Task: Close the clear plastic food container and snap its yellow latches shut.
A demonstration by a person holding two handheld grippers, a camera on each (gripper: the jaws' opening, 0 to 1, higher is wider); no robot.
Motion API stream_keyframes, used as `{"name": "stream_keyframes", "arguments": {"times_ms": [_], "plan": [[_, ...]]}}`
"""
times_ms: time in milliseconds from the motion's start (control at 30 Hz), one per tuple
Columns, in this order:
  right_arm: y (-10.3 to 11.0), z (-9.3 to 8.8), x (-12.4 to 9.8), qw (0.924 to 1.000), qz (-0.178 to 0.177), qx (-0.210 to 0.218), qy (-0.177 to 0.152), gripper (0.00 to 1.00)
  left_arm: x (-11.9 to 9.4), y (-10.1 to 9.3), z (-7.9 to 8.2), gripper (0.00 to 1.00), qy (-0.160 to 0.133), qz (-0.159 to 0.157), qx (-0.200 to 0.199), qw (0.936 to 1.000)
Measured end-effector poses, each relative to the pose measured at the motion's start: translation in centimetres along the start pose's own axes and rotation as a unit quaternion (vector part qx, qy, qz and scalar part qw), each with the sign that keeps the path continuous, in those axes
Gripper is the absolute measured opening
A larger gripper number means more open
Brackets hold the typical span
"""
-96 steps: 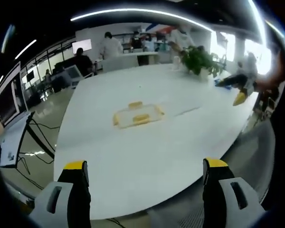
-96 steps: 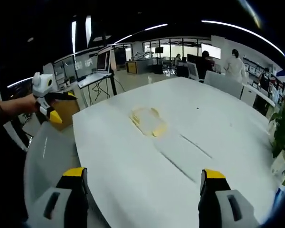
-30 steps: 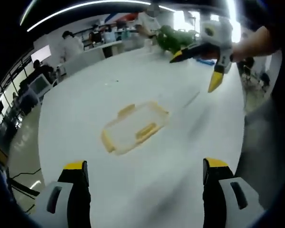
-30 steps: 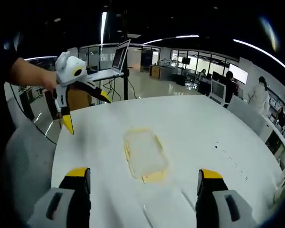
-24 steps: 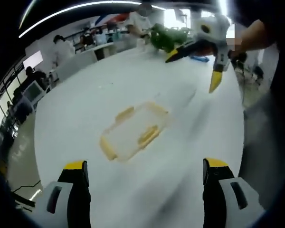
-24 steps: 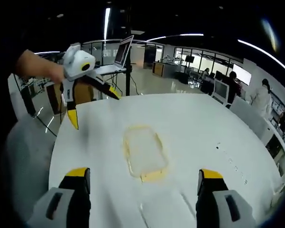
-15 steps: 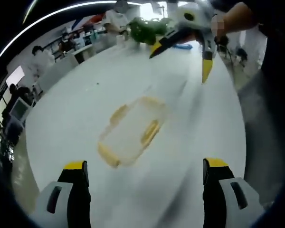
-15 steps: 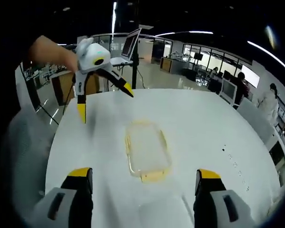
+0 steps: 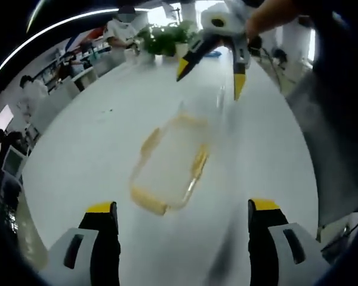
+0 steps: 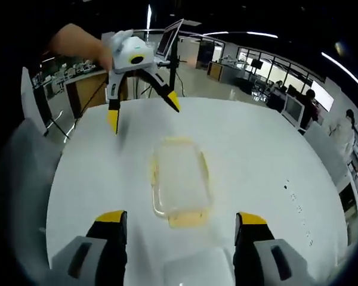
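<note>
A clear plastic food container with yellow latches lies flat on the white table. In the right gripper view the same container lies just beyond my jaws, with a yellow latch at its near end. My left gripper is open, its yellow-tipped jaws standing wide apart short of the container. My right gripper is open too. Each gripper shows in the other's view, hovering over the far end of the container: the right gripper and the left gripper, both with jaws spread.
A potted green plant stands at the table's far end. People sit and stand at desks behind it. A laptop on a stand and a grey chair are beside the table in the right gripper view.
Both cameras have moved closer over the table, so the container looks larger and nearer. Each gripper has drawn in toward the container from opposite ends. The container itself lies where it was.
</note>
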State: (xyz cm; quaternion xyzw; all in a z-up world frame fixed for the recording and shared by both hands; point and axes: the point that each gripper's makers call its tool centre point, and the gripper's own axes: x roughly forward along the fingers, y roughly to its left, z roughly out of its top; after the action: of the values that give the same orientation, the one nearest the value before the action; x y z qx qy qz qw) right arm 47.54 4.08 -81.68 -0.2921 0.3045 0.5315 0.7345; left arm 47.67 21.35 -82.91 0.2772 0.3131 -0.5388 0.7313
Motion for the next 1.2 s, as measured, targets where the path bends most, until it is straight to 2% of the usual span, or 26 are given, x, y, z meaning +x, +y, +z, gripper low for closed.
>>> {"name": "stream_keyframes", "arguments": {"times_ms": [100,167,300,467,533,633,700,800,833,933,1033,1167,1200], "plan": [[-0.4,-0.1,0.4,0.9999,-0.004,-0.009,0.01,0.68,0.6,0.6,-0.7,0.85,0.013,-0.02,0.01,0.9997],[-0.7,0.0,0.6,0.9999,-0.006,-0.008,0.011,0.62,0.8,0.7,-0.4,0.82,0.0,-0.037,0.01,0.9993],[-0.8,-0.2,1.2,0.9998,-0.004,-0.006,0.017,0.61,1.4,1.3,-1.0,0.76,0.017,-0.048,0.04,0.9979],[-0.4,-0.8,2.0,0.9993,0.005,-0.02,0.031,0.63,2.3,1.9,-1.5,0.77,0.037,-0.07,0.056,0.9952],[-0.2,-1.1,2.1,0.999,0.016,-0.022,0.036,0.61,2.7,2.2,-1.0,0.82,0.03,-0.081,0.047,0.9952],[-0.1,-1.6,2.6,0.9982,0.029,-0.02,0.048,0.6,3.1,2.3,-1.3,0.81,0.045,-0.094,0.079,0.9914],[-0.1,-1.8,3.1,0.9973,0.036,-0.025,0.06,0.58,3.3,2.6,-1.6,0.8,0.054,-0.102,0.095,0.9888],[-0.5,-1.6,3.6,0.9957,0.035,-0.05,0.069,0.52,3.5,3.2,-2.2,0.78,0.07,-0.109,0.097,0.9868],[-0.7,-1.6,3.8,0.9954,0.034,-0.054,0.072,0.5,3.6,3.4,-2.3,0.75,0.072,-0.111,0.109,0.9852],[-0.9,-2.0,4.4,0.9953,0.043,-0.038,0.078,0.49,3.8,3.2,-2.6,0.64,0.077,-0.118,0.111,0.9838],[-1.0,-2.7,5.0,0.9935,0.048,-0.036,0.097,0.44,4.0,2.9,-3.3,0.59,0.085,-0.13,0.113,0.9813],[-0.8,-3.8,5.6,0.99,0.064,-0.038,0.12,0.42,4.2,3.3,-3.5,0.55,0.087,-0.133,0.122,0.9798],[-0.7,-3.3,5.9,0.9922,0.065,-0.015,0.105,0.42,4.3,3.5,-3.5,0.54,0.088,-0.131,0.125,0.9795]]}}
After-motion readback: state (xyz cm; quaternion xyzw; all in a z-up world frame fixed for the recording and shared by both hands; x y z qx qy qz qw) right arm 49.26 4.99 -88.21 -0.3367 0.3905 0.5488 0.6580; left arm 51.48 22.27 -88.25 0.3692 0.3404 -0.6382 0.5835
